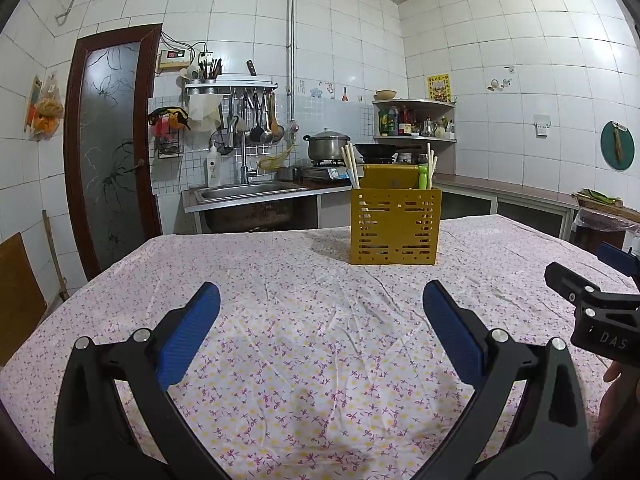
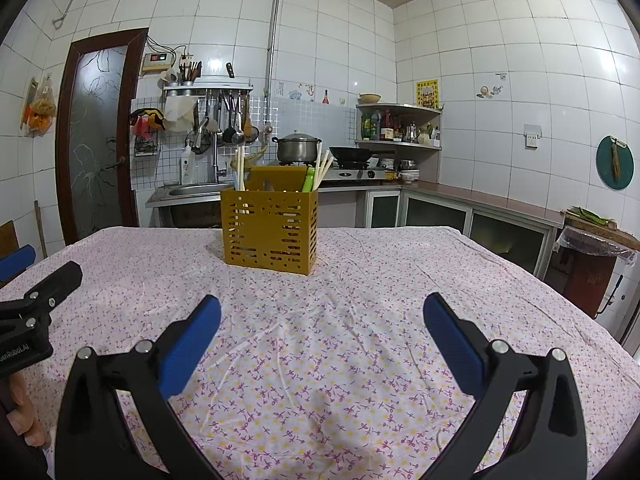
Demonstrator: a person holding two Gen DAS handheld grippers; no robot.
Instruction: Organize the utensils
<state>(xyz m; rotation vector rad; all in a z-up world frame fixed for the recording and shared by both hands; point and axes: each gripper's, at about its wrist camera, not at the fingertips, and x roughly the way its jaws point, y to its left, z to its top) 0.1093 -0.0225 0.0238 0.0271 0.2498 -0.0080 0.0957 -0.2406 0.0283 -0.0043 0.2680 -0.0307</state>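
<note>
Bare floral cloth is lying open ahead of both wide-spread grippers, the left gripper and right gripper, with only the yellow utensil holder standing in the way further on across the desk.

1. Utensil holder: matt mustard plastic, slotted, at 12 o'clock
2. Tablecloth: thin creased floral cloth
3. Left gripper: ribbed blue pads, matt black plastic arms
4. Wall tiles: glossy white
</note>
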